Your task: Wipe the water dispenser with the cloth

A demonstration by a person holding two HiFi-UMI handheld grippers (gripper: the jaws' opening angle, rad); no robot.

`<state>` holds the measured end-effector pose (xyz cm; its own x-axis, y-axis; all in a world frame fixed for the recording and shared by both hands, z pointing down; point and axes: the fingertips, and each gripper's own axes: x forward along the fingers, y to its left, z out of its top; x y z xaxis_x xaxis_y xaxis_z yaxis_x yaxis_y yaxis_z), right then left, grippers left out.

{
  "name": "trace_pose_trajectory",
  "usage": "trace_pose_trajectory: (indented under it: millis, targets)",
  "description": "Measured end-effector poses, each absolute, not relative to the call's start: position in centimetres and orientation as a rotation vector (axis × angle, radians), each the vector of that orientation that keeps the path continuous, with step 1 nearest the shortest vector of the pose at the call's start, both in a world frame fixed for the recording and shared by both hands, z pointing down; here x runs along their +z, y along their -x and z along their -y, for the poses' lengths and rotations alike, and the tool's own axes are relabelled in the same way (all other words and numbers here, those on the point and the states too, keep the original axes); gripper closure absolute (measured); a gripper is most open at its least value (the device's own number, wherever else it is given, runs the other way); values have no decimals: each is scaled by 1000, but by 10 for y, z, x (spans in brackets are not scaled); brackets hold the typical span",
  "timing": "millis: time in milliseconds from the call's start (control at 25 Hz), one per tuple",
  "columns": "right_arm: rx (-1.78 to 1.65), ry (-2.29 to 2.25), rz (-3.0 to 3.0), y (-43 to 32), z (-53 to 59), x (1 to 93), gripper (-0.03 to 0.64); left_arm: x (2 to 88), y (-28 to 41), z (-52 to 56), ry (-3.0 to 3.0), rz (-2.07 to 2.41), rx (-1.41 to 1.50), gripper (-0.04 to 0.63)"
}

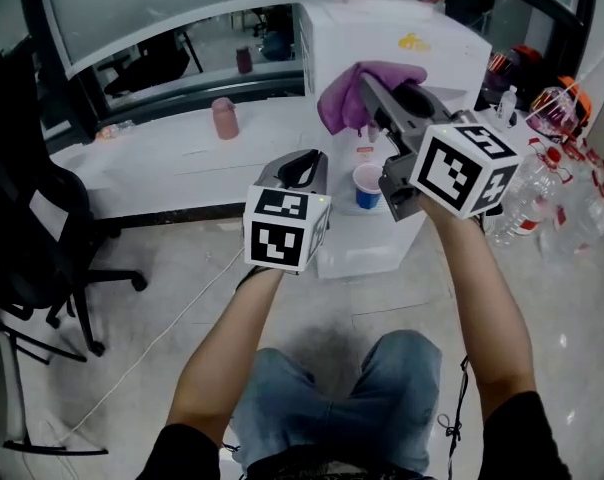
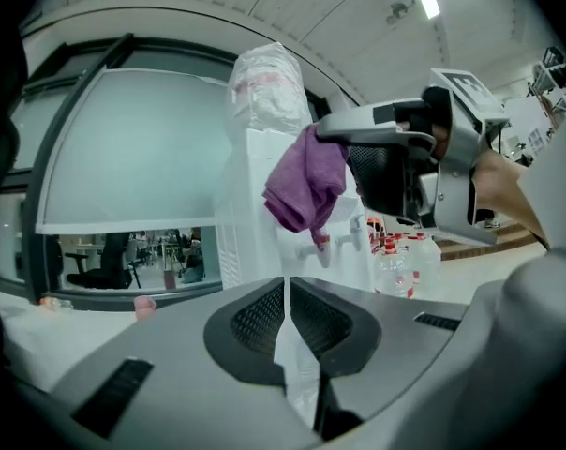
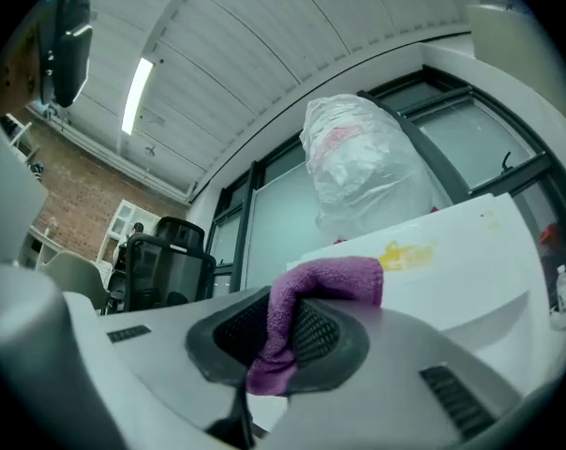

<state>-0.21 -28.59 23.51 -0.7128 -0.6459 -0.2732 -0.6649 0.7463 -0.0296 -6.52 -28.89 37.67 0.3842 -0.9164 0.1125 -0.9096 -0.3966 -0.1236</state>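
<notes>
Two grippers are raised ahead of the person in the head view. The right gripper (image 1: 374, 103), upper middle of the frame, holds a purple cloth (image 1: 342, 98) against the front of the white water dispenser (image 1: 422, 43). The left gripper (image 1: 304, 160) hangs lower, at centre, apart from the dispenser. A blue-and-white cup (image 1: 367, 184) stands under the taps.

From the left gripper view, the left gripper (image 2: 286, 298) has its jaws pressed together with nothing between them. Beyond, upper right, the right gripper (image 2: 335, 129) dangles the cloth (image 2: 306, 190) over the water dispenser (image 2: 255, 214).

From the right gripper view, the right gripper (image 3: 274, 340) is clamped on the cloth (image 3: 306, 293), which drapes over one jaw. The water dispenser (image 3: 461, 261) fills the right of the frame, with a plastic bag (image 3: 367, 167) on top.
</notes>
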Motion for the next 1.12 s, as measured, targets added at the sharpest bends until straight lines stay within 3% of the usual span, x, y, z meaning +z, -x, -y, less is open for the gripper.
trace_pose_trajectory:
  millis: [320, 1120]
  targets:
    - [28, 980, -2669, 47, 303, 220, 571, 374, 98, 277, 2527, -1787, -244, 557]
    - [-169, 1041, -2704, 63, 320, 307, 571, 407, 122, 267, 2514, -1850, -264, 557]
